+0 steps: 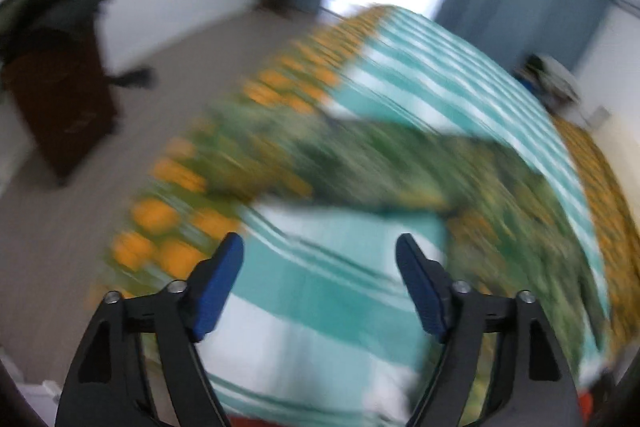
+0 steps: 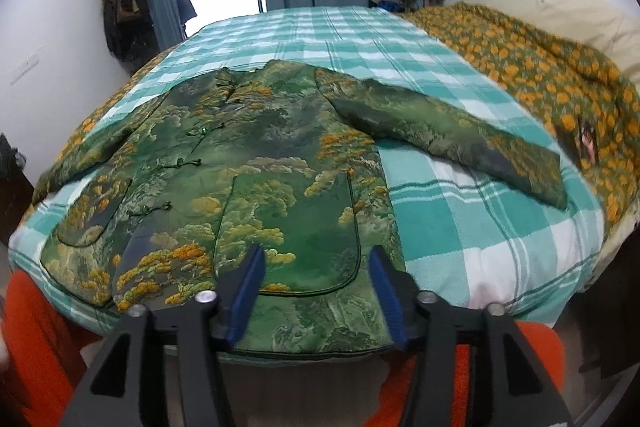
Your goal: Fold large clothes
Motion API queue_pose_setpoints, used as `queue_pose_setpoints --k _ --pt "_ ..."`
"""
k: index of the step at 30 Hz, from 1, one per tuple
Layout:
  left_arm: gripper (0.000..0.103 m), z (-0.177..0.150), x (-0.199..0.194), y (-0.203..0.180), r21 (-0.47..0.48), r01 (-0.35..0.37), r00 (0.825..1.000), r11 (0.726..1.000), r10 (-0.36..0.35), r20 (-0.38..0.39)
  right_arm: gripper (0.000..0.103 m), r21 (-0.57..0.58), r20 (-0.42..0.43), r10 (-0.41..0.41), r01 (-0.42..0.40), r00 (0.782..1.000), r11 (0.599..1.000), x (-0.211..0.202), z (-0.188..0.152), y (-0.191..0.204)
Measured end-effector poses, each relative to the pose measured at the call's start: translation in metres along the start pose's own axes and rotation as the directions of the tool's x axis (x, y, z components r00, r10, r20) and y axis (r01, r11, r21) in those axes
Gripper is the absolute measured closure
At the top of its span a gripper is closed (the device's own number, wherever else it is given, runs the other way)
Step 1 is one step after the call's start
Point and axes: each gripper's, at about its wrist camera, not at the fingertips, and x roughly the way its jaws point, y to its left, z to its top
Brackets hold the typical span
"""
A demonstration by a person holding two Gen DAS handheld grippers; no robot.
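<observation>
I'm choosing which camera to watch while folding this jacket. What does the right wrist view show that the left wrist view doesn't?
Only the right wrist view shows the green jacket whole and sharp: frog buttons, pockets, one sleeve stretched out sideways, with the right gripper open over the hem. Only the left wrist view shows a dark brown cabinet on the floor and the left gripper, open and empty. Both show the teal checked bedspread and the orange-flowered quilt; the left view is heavily blurred.
</observation>
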Motion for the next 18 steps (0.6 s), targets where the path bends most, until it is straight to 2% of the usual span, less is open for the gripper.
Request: queue_pose_setpoints --k 1,3,6,8,11,13,15,17,18 --pt "0.017 -0.005 0.005 -0.01 0.021 0.046 0.998 0.999 -0.046 -0.038 0.04 0.018 -0.008 0.004 -0.004 1.0 1.0 0.002 0.003 -0.007" --pt "0.017 -0.022 0.021 -0.042 0.073 0.135 0.984 0.988 -0.125 -0.128 0.038 0.059 -0.04 -0.002 0.005 0.999 0.998 0.01 0.009 -0.026" --pt "0.016 -0.052 0.047 -0.089 0.181 0.211 0.957 0.961 -0.165 -0.239 0.038 0.119 -0.109 0.003 0.01 0.994 0.993 0.026 0.015 -0.058" --pt "0.016 -0.068 0.062 -0.105 0.225 0.214 0.948 0.95 -0.147 -0.282 0.038 0.154 -0.196 0.023 0.007 0.98 0.988 0.045 0.014 -0.076" --pt "0.016 -0.082 0.096 -0.117 0.22 0.243 0.919 0.945 -0.152 -0.365 0.038 0.211 -0.314 0.077 -0.009 0.946 0.977 0.072 0.005 -0.096" --pt "0.016 -0.088 0.11 -0.119 0.209 0.25 0.902 0.945 -0.15 -0.404 0.038 0.231 -0.339 0.12 -0.041 0.933 0.972 0.083 -0.001 -0.098" --pt "0.016 -0.096 0.117 -0.124 0.215 0.251 0.896 0.944 -0.143 -0.42 0.038 0.224 -0.349 0.154 -0.078 0.924 0.971 0.093 -0.006 -0.093" --pt "0.017 -0.103 0.117 -0.131 0.239 0.254 0.898 0.937 -0.137 -0.418 0.038 0.188 -0.354 0.16 -0.097 0.921 0.977 0.099 -0.007 -0.085" --pt "0.026 -0.105 0.117 -0.134 0.252 0.255 0.9 0.933 -0.134 -0.415 0.038 0.165 -0.358 0.155 -0.101 0.921 0.981 0.103 -0.007 -0.08"
